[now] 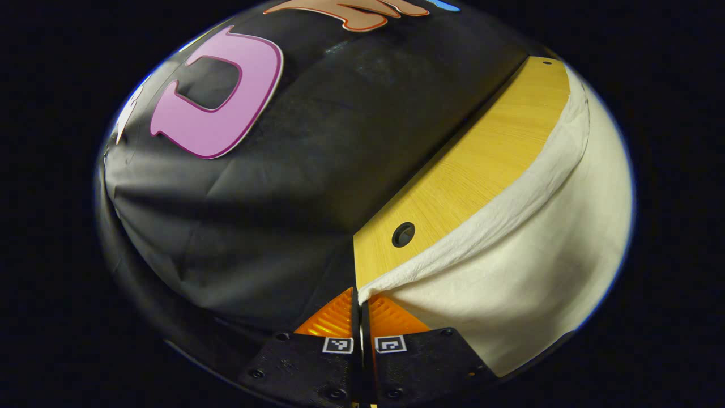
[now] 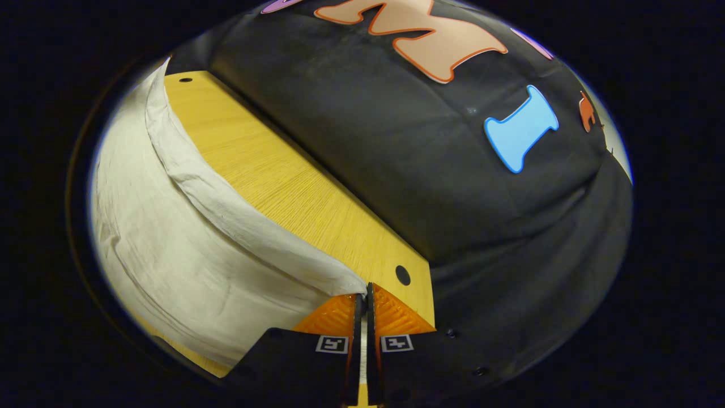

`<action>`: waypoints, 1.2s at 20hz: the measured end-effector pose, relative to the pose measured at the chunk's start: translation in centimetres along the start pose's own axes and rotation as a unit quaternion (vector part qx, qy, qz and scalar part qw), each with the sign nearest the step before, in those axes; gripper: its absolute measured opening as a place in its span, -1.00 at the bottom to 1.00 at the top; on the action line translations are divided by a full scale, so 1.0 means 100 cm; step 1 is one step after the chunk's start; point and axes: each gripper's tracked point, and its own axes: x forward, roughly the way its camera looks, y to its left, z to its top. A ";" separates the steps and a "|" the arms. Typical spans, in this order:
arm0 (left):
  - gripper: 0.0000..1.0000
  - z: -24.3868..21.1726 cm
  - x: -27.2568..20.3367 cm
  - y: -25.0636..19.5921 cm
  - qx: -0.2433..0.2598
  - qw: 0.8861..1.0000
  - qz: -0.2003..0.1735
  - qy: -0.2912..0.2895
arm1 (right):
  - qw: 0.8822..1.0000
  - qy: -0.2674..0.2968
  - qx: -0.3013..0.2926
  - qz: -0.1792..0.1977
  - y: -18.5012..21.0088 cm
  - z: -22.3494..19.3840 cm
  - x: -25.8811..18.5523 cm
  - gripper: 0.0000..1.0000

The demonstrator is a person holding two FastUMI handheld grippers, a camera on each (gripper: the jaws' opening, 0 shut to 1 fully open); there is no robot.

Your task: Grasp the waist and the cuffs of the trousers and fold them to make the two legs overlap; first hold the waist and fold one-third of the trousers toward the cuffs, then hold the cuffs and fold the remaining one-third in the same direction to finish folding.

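Black cloth backs a smooth wooden table (image 1: pixel 470 170) with round holes. We see the left gripper (image 1: pixel 361 300) pinched on one corner of the cream, crinkled trousers (image 1: pixel 527 260), and the right gripper (image 2: pixel 365 297) pinched on the other corner, hem stretched between them over the table.

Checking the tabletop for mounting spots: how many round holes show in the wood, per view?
2 in each view: left gripper view, a near hole and a far-corner hole; right gripper view, near and far. The trousers may hide others.
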 end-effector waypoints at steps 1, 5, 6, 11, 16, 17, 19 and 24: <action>-1.00 -0.001 0.003 -0.005 -0.004 1.000 -0.002 -0.002 | 1.000 0.004 -0.004 0.002 0.005 -0.002 0.005 -0.83; 0.33 0.015 -0.012 -0.027 -0.077 0.996 -0.043 -0.031 | 1.000 0.003 0.023 0.017 0.009 0.005 -0.005 0.49; 1.00 0.023 -0.021 -0.029 -0.093 0.994 -0.044 -0.037 | 0.999 -0.003 0.043 0.022 0.006 0.007 -0.011 1.00; 0.91 0.059 -0.070 -0.030 -0.172 0.981 -0.042 -0.075 | 0.979 0.004 0.204 0.020 -0.011 -0.004 -0.037 0.96; 0.91 0.087 -0.124 -0.035 -0.211 0.970 -0.045 -0.107 | 0.933 0.068 0.354 -0.001 -0.017 -0.058 -0.042 1.00; 0.91 0.089 -0.135 -0.038 -0.216 0.969 -0.046 -0.111 | 0.922 0.083 0.378 -0.008 -0.015 -0.073 -0.040 1.00; 0.91 0.094 -0.154 -0.043 -0.225 0.966 -0.047 -0.115 | 0.899 0.112 0.422 -0.021 -0.011 -0.097 -0.039 0.95; 0.90 0.095 -0.179 -0.055 -0.230 0.966 -0.052 -0.110 | 0.847 0.169 0.504 -0.012 0.010 -0.133 -0.038 0.99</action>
